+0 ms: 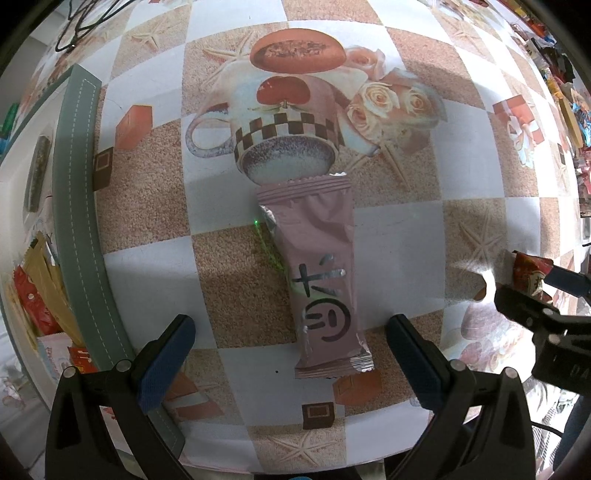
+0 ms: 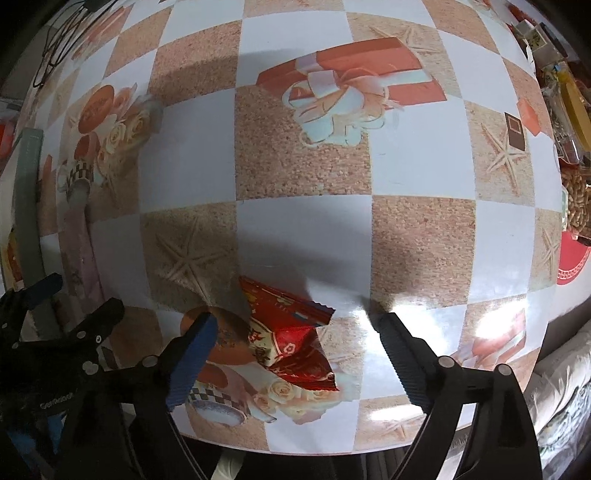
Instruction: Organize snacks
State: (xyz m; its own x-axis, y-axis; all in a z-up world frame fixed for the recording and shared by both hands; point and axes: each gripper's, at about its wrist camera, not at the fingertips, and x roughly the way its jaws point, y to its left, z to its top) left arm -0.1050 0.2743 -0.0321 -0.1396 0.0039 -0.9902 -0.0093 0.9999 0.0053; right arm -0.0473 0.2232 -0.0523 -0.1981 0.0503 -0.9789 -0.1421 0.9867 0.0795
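Note:
A long pink snack packet (image 1: 319, 273) with a smiley face lies flat on the checkered tablecloth, between and just ahead of the fingers of my left gripper (image 1: 291, 354), which is open above it. A red snack packet (image 2: 291, 336) lies crumpled on the table between the fingers of my right gripper (image 2: 299, 350), which is open around it without touching. In the left wrist view the right gripper (image 1: 524, 299) and the red packet (image 1: 528, 273) show at the right edge. In the right wrist view the left gripper (image 2: 62, 310) and the pink packet (image 2: 79, 251) show at the left.
A grey-green box rim (image 1: 79, 206) stands at the left, with several packets (image 1: 40, 295) inside. More snacks are piled at the far right (image 2: 570, 122), by a red dish (image 2: 572, 262). The table's front edge (image 2: 332, 448) is near the grippers. Cables (image 1: 81, 22) lie at the back left.

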